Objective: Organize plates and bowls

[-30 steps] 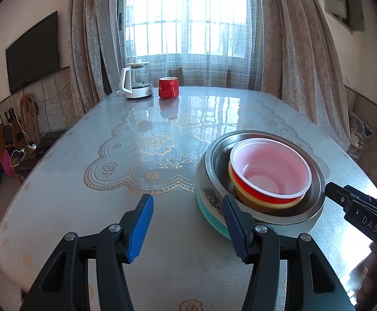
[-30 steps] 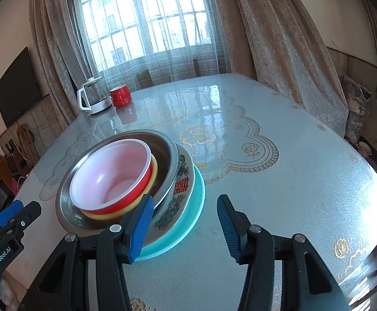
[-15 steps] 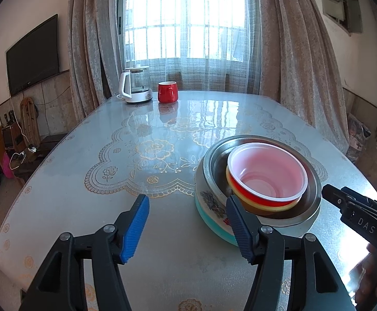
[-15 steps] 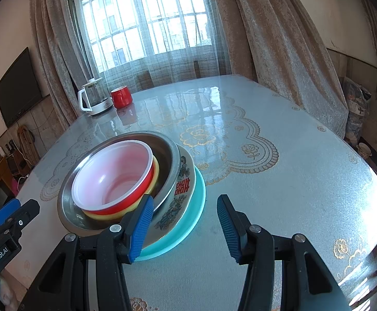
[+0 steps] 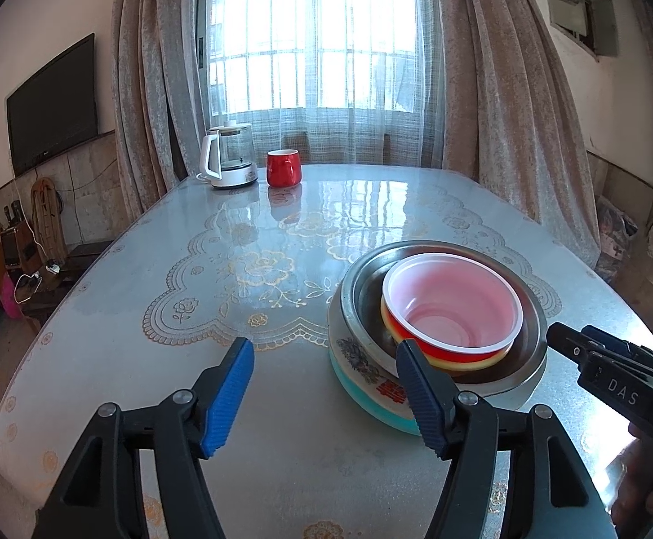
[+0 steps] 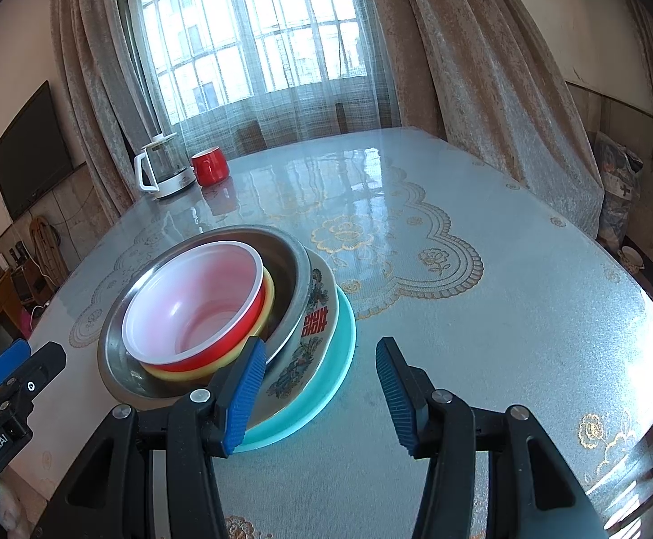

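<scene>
Stacked bowls (image 5: 450,310) near table (image 5: 245,269) edge; left jaws opening, right jaws released, both empty

Shiny metal bowl (image 5: 526,370), glossy plastic red bowl (image 5: 461,352), glossy table (image 5: 281,440)

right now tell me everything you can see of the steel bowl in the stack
The steel bowl is wide, shallow, dull grey metal with a rolled rim, upright. It sits on a flower-patterned plate, itself on a teal plate. Nested inside, off-centre, are a yellow bowl and a red bowl with a white inside. Neither claw touches it.
</scene>
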